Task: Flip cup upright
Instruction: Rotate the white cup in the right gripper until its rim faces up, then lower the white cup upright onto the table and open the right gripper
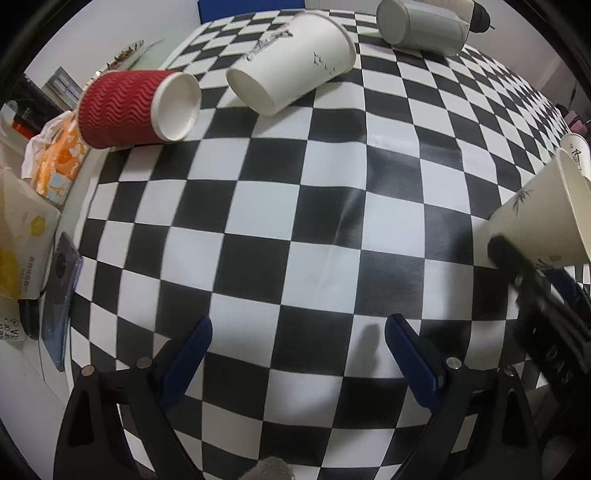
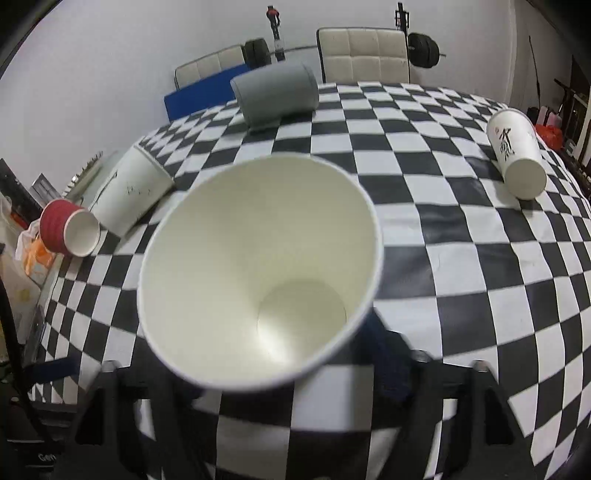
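My right gripper is shut on a white paper cup and holds it above the checkered table, its open mouth tilted toward the camera. The same cup shows at the right edge of the left wrist view, pinched by a black finger. My left gripper is open and empty, low over the checkered cloth. Lying on their sides are a red ribbed cup, a white printed cup and a grey cup at the far side.
Another white cup with black lettering lies on its side at the far right. Snack packets and a phone sit off the table's left edge. Chairs and barbell weights stand behind the table.
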Tool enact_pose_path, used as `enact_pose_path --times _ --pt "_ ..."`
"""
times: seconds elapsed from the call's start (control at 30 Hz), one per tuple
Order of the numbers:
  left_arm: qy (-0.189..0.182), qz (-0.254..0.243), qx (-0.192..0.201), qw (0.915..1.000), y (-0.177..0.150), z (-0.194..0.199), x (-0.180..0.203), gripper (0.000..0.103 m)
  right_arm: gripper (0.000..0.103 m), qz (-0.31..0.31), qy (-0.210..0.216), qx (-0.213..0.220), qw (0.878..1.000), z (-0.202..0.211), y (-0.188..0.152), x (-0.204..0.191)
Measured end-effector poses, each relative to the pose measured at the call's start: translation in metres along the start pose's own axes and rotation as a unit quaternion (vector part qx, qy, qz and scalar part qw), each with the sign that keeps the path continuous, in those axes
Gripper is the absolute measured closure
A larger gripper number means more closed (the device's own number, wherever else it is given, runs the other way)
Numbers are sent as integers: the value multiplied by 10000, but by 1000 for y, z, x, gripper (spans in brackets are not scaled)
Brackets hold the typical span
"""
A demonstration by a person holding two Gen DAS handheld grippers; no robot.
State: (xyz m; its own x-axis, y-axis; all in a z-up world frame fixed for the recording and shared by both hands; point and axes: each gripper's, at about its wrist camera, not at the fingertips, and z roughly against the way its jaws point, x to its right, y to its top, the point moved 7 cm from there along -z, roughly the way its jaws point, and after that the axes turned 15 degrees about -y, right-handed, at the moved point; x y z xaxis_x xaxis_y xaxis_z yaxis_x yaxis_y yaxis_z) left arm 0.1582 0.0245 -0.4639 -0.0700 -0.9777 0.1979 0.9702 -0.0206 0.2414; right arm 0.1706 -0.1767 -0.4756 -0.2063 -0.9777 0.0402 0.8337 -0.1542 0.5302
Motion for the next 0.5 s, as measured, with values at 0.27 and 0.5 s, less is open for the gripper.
enact_pose_path --times 0.27,0.5 --pt "170 -127 475 9986 -19 41 2 7 13 49 -639 -208 9977 30 -32 24" --pt "106 -341 822 9960 -13 85 26 3 12 -208 -1283 -168 9914 90 -38 63"
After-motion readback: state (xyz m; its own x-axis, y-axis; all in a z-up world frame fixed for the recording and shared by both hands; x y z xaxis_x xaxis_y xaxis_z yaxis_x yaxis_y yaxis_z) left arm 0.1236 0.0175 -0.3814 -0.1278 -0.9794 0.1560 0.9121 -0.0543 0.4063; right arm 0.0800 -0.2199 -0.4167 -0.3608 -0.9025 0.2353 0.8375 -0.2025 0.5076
